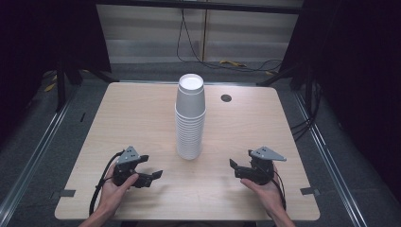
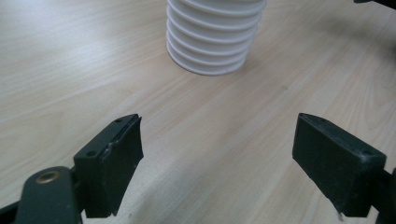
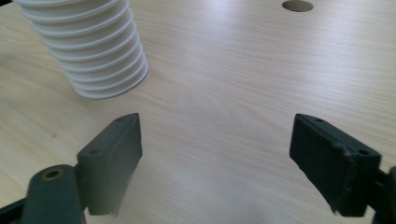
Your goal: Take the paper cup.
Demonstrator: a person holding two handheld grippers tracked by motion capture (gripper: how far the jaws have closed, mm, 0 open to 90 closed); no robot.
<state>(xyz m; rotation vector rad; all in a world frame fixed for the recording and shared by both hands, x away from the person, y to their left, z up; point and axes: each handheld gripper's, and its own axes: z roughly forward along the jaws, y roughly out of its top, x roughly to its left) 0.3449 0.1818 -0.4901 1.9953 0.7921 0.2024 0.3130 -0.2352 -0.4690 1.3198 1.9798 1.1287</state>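
A tall stack of white paper cups (image 1: 190, 117) stands upside down in the middle of the wooden table (image 1: 142, 113). My left gripper (image 1: 150, 169) rests near the front edge, left of the stack, held in a hand, jaws wide apart and empty. My right gripper (image 1: 235, 168) sits to the right of the stack, also open and empty. In the left gripper view the stack's ribbed base (image 2: 212, 35) is ahead between the open jaws (image 2: 217, 154). In the right gripper view the stack (image 3: 88, 46) lies ahead to the left of the open jaws (image 3: 215, 149).
A round cable hole (image 1: 226, 98) is in the table at the back right of the stack, also seen as the hole (image 3: 297, 5). Metal floor rails (image 1: 33, 161) run along both sides. Cables (image 1: 189, 47) lie on the floor behind the table.
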